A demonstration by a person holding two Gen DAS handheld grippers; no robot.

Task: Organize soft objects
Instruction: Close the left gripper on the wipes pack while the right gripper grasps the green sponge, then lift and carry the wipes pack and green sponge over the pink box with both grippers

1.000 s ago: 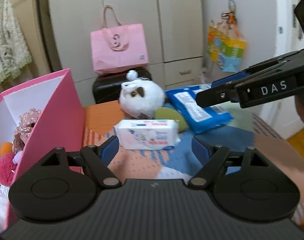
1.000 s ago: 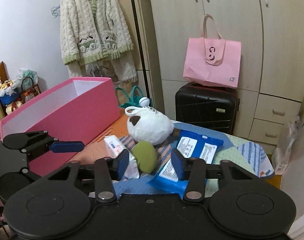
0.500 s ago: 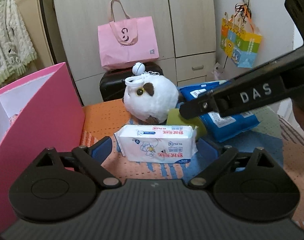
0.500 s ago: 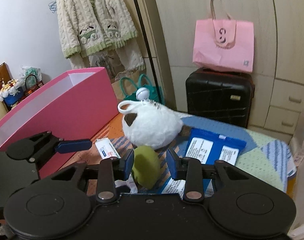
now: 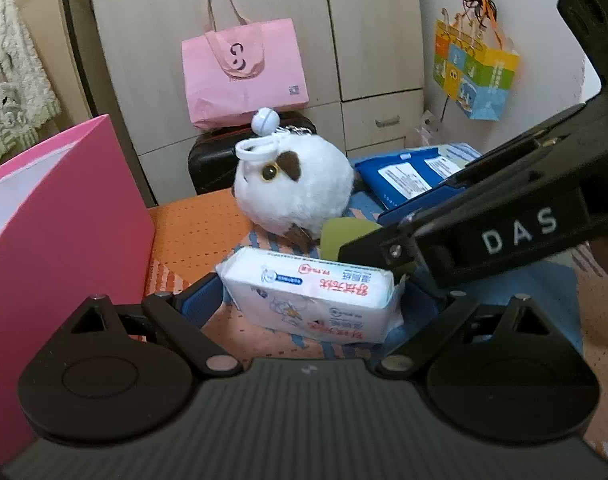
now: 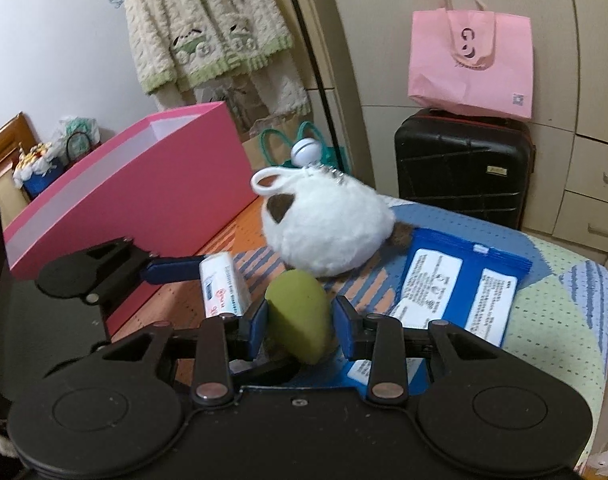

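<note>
Hiding half the green sponge [image 5: 345,232], the right gripper [image 6: 300,318] crosses

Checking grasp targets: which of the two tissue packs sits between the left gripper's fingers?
The white soft tissue pack, lying crosswise between the open left gripper's fingers; the blue flat pack lies farther back, beyond the white plush toy.

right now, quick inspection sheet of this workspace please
surface: patterned mat, orange and blue patches
job's things: tissue pack, green sponge, white plush, blue wipes pack, pink box
clutter: nothing seen
grippers: left gripper jaws just opened, straddling tissue pack; right gripper jaws just closing round green sponge, contact unclear
cables: nothing seen
surroundings: pink bag on black suitcase; cardigan hanging
</note>
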